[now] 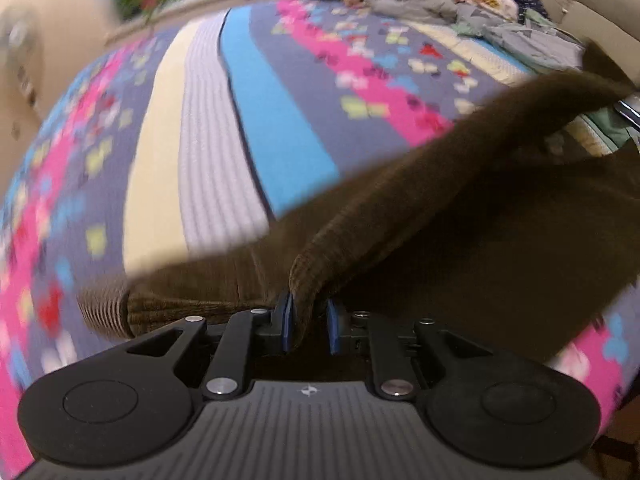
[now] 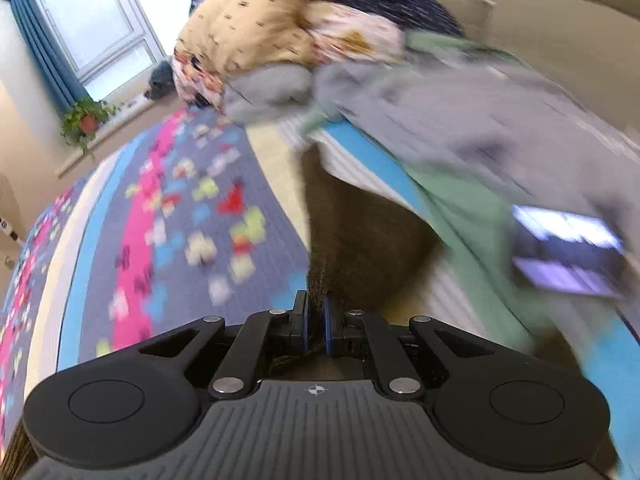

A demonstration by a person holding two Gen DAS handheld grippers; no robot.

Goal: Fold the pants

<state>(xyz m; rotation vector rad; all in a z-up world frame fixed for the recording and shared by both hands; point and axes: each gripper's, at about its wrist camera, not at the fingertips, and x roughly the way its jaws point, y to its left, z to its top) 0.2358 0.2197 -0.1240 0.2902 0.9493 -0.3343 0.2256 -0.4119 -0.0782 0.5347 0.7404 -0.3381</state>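
Both grippers, left (image 1: 308, 320) and right (image 2: 316, 320), had fingers clamped on brown pants (image 1: 460, 216) stretched lengthwise between them over the bed (image 1: 248, 128).

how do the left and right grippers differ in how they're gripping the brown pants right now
The left gripper has a thick rolled fold of the brown pants between its blue pads, which stand a little apart; the right gripper pinches a thinner edge of the pants, pads nearly together. From the left gripper the cloth spreads wide to the right; from the right gripper it runs narrow and straight ahead. Both are shut on the pants above the patterned bedspread.
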